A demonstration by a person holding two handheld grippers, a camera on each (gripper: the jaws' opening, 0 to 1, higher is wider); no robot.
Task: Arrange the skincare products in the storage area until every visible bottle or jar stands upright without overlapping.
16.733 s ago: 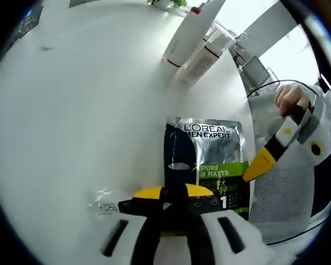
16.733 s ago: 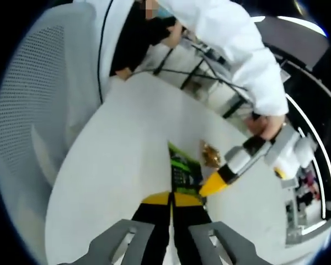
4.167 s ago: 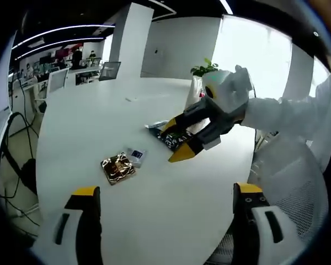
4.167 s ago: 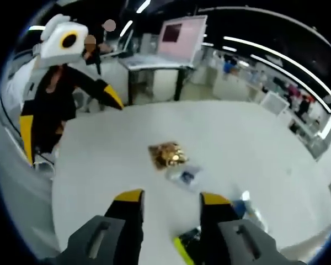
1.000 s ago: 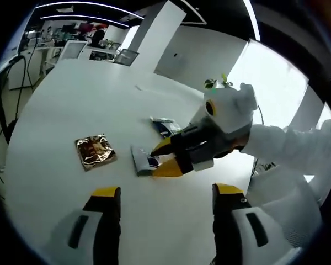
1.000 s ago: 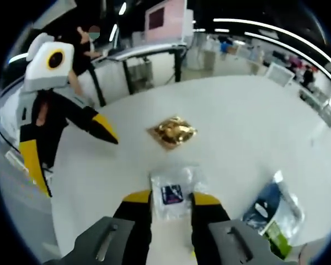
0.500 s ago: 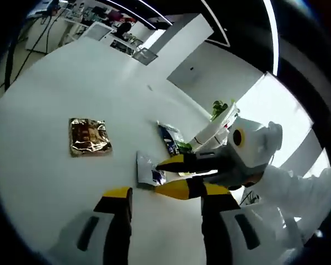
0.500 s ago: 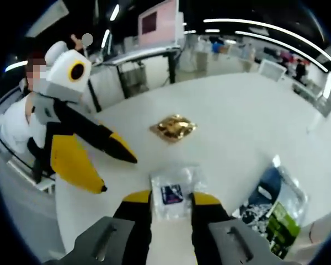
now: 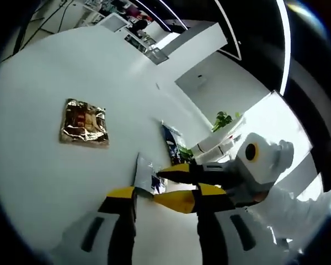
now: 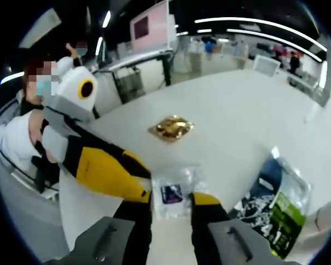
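On the white table (image 9: 38, 176), going left to right in the left gripper view: a gold foil sachet (image 9: 84, 122), then a clear sample sachet (image 9: 146, 176), then a dark L'Oréal pouch (image 9: 171, 144) lying flat. The left gripper (image 9: 163, 197) has its jaws parted, holding nothing, just beside the clear sachet. The right gripper (image 10: 171, 200) has its jaws set either side of the clear sachet's near edge; whether they pinch it I cannot tell.

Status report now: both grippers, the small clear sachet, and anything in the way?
Right gripper jaws flank the clear sachet, flat on the white table. Left gripper crowds in beside it, jaws apart. Gold sachet and dark pouch lie apart.
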